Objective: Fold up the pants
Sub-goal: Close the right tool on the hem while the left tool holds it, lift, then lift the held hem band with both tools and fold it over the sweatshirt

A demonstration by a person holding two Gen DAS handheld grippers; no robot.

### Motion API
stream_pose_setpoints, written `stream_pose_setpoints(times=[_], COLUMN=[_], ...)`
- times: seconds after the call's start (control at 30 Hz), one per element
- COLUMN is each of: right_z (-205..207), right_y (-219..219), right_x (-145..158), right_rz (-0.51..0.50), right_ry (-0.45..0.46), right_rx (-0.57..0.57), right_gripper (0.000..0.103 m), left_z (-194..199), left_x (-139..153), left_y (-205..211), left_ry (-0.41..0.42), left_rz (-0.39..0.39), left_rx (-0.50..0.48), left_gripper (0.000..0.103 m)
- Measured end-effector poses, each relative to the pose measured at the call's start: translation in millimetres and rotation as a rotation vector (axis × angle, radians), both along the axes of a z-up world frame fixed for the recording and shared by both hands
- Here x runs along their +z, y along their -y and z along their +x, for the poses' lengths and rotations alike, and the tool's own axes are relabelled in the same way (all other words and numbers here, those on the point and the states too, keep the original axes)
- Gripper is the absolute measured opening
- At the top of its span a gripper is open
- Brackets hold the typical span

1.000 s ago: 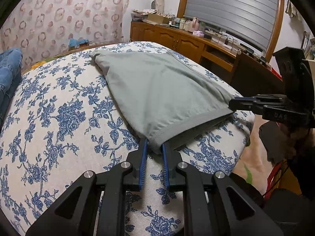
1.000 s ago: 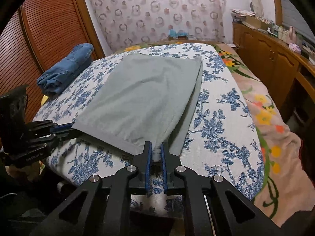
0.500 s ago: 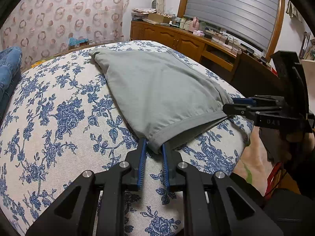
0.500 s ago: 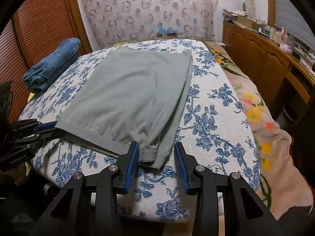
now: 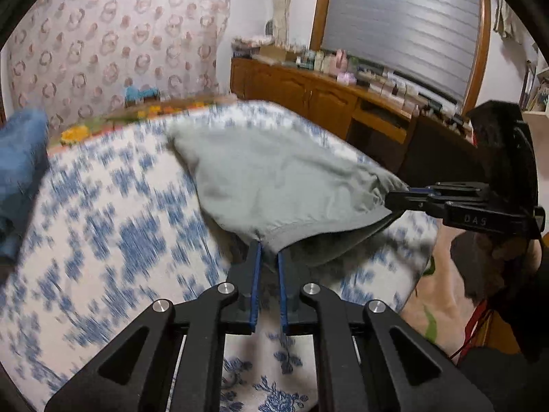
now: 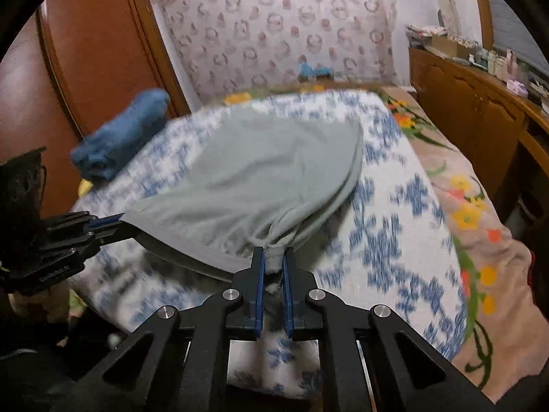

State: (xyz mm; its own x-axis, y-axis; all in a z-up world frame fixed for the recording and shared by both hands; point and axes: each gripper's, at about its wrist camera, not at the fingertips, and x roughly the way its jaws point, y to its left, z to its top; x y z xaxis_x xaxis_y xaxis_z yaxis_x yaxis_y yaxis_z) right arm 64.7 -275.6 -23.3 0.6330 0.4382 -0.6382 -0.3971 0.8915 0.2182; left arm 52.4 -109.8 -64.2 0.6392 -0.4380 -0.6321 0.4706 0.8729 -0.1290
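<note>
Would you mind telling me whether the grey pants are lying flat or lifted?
Partly lifted: the left hand-held gripper and right hand-held gripper each pinch a near corner of the grey pants, raising that hem off the bed.

A bed (image 6: 405, 240) covered in a white spread with blue flowers is filling the middle of the room. A pink blanket (image 6: 480, 226) with yellow and orange flowers is hanging off its right side. A patterned curtain (image 6: 274, 31) is covering the far wall. Wooden cabinets (image 5: 308, 92), their tops crowded with small items, are running beneath a window with a closed grey shutter (image 5: 401, 17). A reddish wooden wardrobe (image 6: 92, 51) is standing on the left.
</note>
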Motion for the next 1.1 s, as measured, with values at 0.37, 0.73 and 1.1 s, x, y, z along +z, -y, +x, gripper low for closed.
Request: stream_pose_setpoints(times=[0.37, 0.73, 1.1], right_z=[-14, -50, 0], right_y=[0, -15, -45], right_x=[99, 174, 132], right_rz=[0.064, 0.075, -0.007], right_ry=[0.217, 0.387, 0.28], right_rx=[0.059, 0.167, 0.199], right_gripper=[0.009, 0.008, 0.008], left_z=[0, -21, 3], left_x=[106, 190, 141], left_y=[-30, -54, -70], left_ry=[0.215, 0.384, 0.271], left_rz=[-0.045, -0.03, 0.01], left_rx=[0.031, 0.066, 0.108], left_gripper=[0.008, 0.004, 0.004])
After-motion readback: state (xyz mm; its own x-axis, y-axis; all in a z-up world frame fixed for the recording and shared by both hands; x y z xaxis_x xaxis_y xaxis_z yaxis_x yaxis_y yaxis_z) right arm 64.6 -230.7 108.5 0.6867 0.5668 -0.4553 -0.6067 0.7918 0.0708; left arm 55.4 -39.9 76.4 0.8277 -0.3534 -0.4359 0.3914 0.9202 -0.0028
